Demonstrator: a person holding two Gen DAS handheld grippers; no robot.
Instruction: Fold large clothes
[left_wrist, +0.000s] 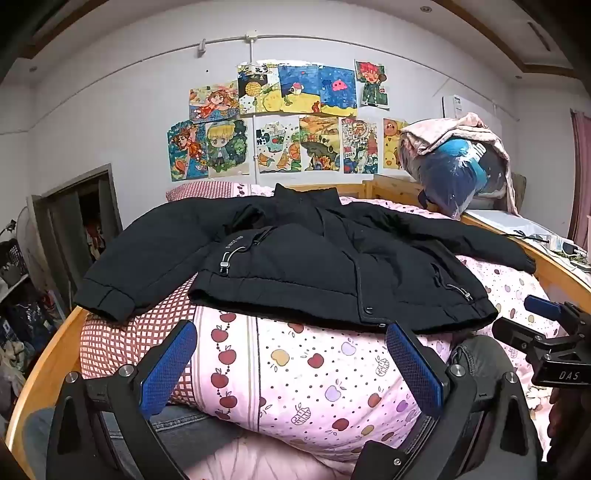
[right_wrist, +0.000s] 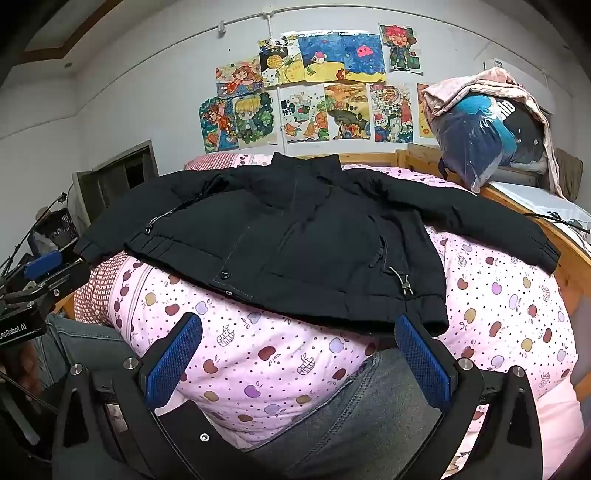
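A black padded jacket (left_wrist: 295, 258) lies flat, front up, on a pink apple-print quilt (left_wrist: 314, 376), both sleeves spread out to the sides, collar toward the wall. It also shows in the right wrist view (right_wrist: 303, 236). My left gripper (left_wrist: 291, 365) is open and empty, just short of the jacket's hem. My right gripper (right_wrist: 299, 358) is open and empty, near the hem's right corner. The right gripper shows at the right edge of the left wrist view (left_wrist: 546, 332); the left gripper shows at the left edge of the right wrist view (right_wrist: 44, 273).
The bed has a wooden frame (left_wrist: 44, 354). A bundle of bagged clothes (left_wrist: 458, 166) sits at the bed's far right corner. The person's jeans-clad legs (right_wrist: 354, 417) are below the grippers. Drawings (left_wrist: 280, 122) cover the wall. Clutter and a doorway (left_wrist: 85, 225) stand on the left.
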